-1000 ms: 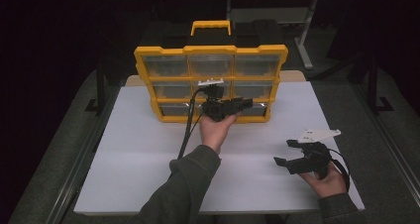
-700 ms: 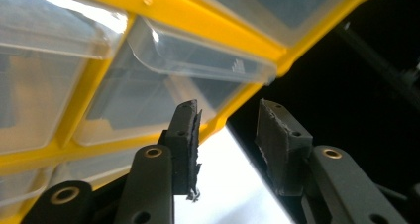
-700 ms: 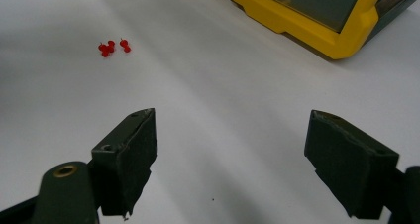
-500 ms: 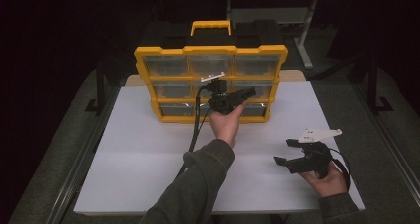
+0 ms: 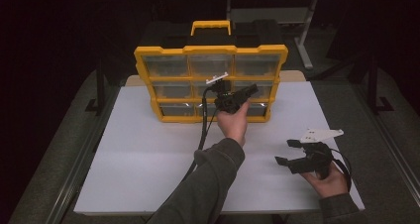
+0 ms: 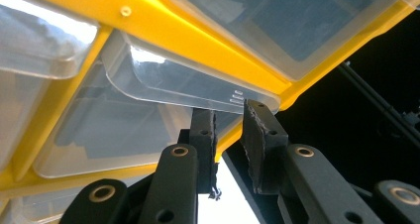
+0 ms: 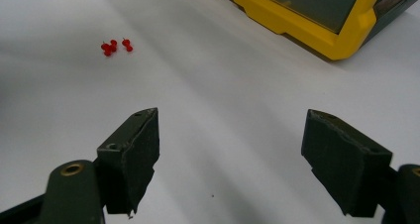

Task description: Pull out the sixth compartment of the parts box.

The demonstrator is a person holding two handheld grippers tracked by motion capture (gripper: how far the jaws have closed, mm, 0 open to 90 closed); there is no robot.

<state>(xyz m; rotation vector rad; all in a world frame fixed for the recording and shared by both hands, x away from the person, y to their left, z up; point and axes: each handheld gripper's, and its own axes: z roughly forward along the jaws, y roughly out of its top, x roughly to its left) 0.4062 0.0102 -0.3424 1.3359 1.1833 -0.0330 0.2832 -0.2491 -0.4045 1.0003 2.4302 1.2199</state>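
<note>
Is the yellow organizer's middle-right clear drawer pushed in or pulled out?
Pulled out slightly: the clear plastic drawer juts from the yellow frame, its lip between the left tool's pads.

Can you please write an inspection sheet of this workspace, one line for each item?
Surface: white table top, flat, lit from above.
Job's things: yellow drawer cabinet stands upright at the far side; one clear drawer on its right side has its lip between the left gripper's jaws.
Clutter: a few red push pins lie loose on the table top.
Grippers: left gripper has just been closing, jaws either side of the drawer lip; whether the pads press it I cannot tell. Right gripper open, low over the table top.
Cables: a black cable hangs from the left gripper along the sleeve.
Surroundings: dark room, grey floor, metal frame legs behind.
</note>
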